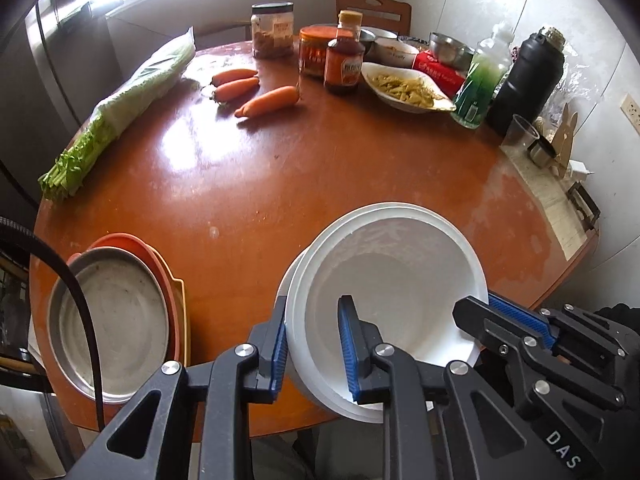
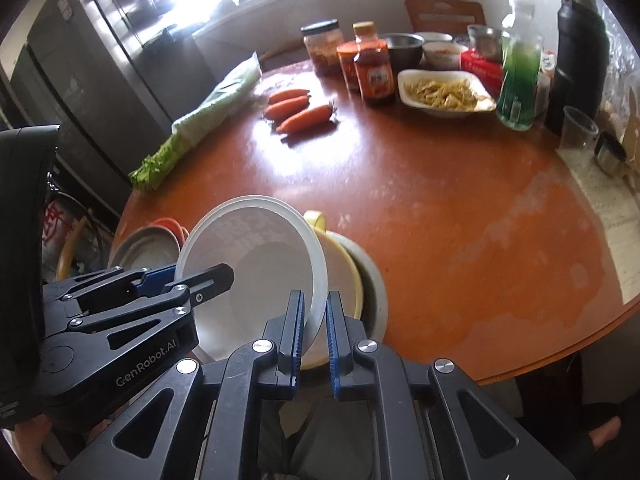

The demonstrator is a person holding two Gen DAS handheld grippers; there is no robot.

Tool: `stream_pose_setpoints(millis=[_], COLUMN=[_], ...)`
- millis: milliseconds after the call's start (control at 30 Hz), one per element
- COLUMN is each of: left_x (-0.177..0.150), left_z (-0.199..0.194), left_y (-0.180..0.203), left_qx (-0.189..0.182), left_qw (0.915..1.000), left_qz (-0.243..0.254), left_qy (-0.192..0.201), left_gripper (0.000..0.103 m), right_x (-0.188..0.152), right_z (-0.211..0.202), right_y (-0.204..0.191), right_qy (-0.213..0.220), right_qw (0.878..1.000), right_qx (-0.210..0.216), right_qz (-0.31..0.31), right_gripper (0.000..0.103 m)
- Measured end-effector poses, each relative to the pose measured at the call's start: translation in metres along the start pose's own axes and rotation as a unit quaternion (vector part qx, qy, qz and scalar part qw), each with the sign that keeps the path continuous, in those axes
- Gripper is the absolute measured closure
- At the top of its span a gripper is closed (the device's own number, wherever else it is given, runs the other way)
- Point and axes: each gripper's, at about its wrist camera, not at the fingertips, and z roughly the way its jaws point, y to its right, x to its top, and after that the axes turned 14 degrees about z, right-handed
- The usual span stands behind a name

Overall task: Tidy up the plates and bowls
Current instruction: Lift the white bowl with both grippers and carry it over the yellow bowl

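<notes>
the task looks about half done: the left gripper point(image 1: 313, 350) and right gripper point(image 2: 315, 342) both pinch the rim of the white bowl point(image 1: 394, 284), tilted over the table edge point(image 1: 576, 264), beside the stacked plates point(image 1: 116, 320).

The middle of the round brown wooden table point(image 1: 280, 184) is bare and open for a hand, but three orange carrots point(image 1: 256, 92), a long green bunch of celery point(image 1: 120, 112) and tall jars and bottles point(image 1: 344, 56) block the far side, and a grey metal plate point(image 1: 116, 320) fills the near left edge.
</notes>
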Motion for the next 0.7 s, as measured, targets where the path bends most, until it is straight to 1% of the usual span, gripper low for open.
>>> stream_pose_setpoints(millis=[333, 500, 700], left_x=[-0.005, -0.007, -0.007], left_z=[0.021, 0.026, 0.031], left_y=[0.001, -0.001, -0.001], left_qx=[-0.004, -0.005, -0.005], left_qw=[0.9999, 0.9999, 0.9999], left_qz=[0.005, 0.002, 0.003], left_qy=[-0.008, -0.011, -0.014], left_gripper=[0.08, 0.08, 0.08], right_x=[-0.003, -0.004, -0.004], right_z=[0.013, 0.023, 0.027], right_y=[0.003, 0.005, 0.004], right_qy=[-0.01, -0.022, -0.025], right_qw=[1.0, 1.0, 0.999], right_qx=[-0.013, -0.016, -0.02], right_qz=[0.003, 0.005, 0.006], right_gripper=[0.091, 0.09, 0.09])
